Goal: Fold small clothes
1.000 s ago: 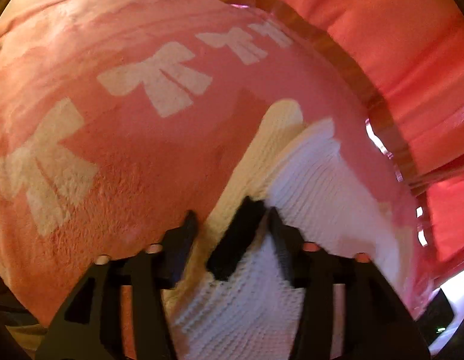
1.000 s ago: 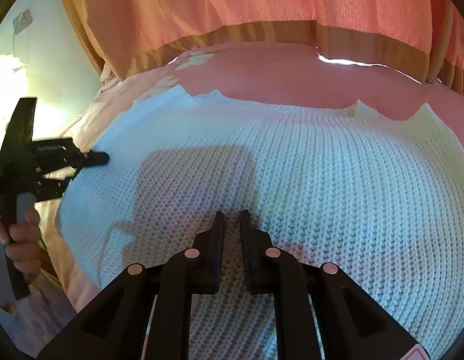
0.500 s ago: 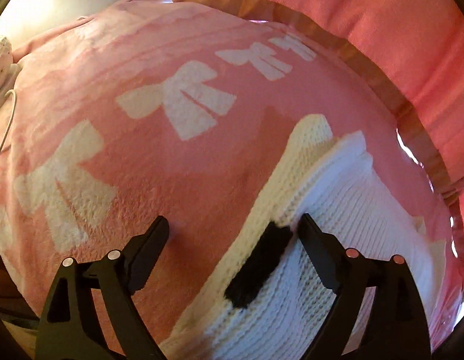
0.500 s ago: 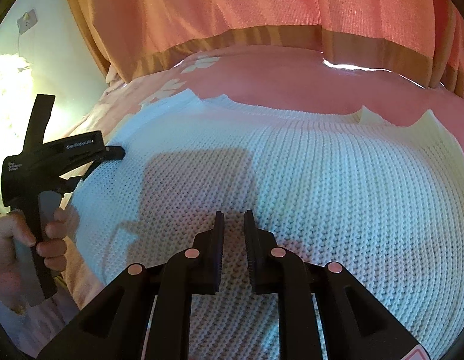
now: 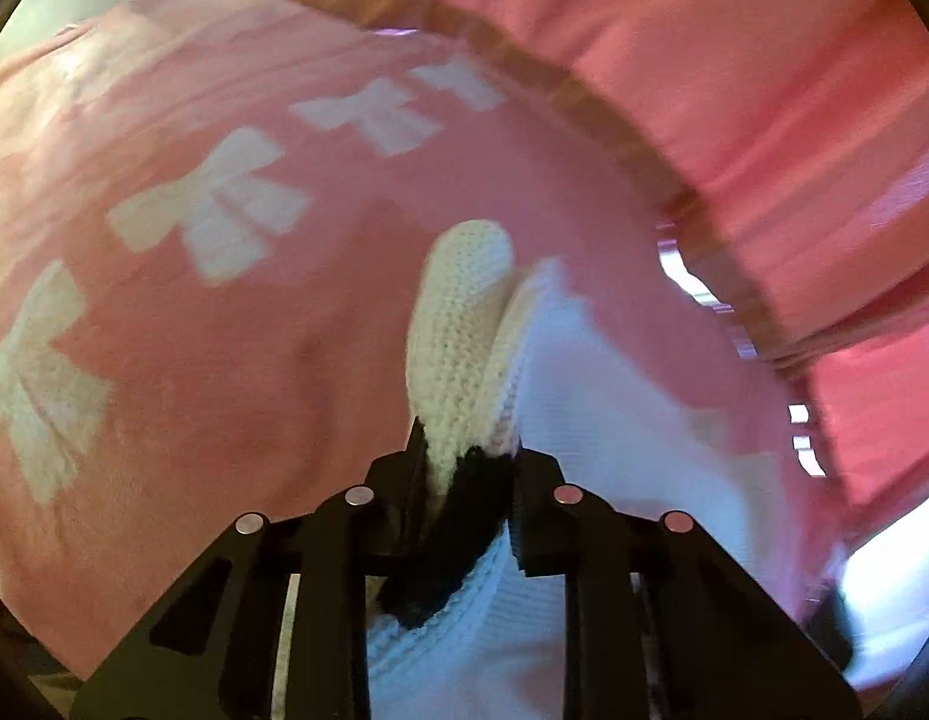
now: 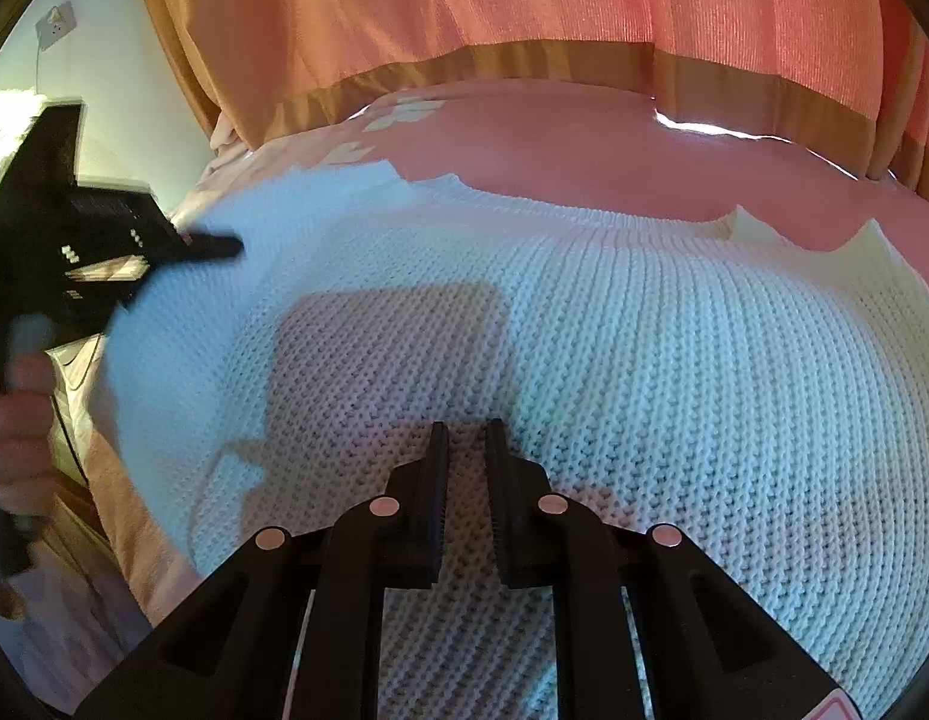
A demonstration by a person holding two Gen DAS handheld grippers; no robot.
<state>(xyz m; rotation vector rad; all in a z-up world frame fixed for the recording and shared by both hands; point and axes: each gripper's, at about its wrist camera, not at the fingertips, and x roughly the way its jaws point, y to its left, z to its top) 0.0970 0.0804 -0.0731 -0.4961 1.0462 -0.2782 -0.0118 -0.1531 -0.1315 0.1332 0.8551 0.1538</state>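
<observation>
A white knitted sweater [image 6: 614, 348] lies spread flat on a pink blanket [image 6: 554, 144]. My left gripper [image 5: 464, 450] is shut on the sweater's cream-edged left side [image 5: 464, 324], which stands pinched up between its fingers. It shows at the left of the right wrist view [image 6: 218, 247], at the sweater's left edge. My right gripper [image 6: 464, 432] rests low over the middle of the sweater, its fingers close together with a narrow gap and nothing between them.
The pink blanket has white bow prints [image 5: 218, 204]. Orange-pink curtains with a brown hem [image 6: 524, 6] hang along the far side. A wall socket [image 6: 53, 24] is at the upper left. The person's hand [image 6: 14, 450] holds the left gripper's handle.
My left gripper, open over the sweater's edge half a second ago, has shut on it and gathered it up. My right gripper has stayed in place.
</observation>
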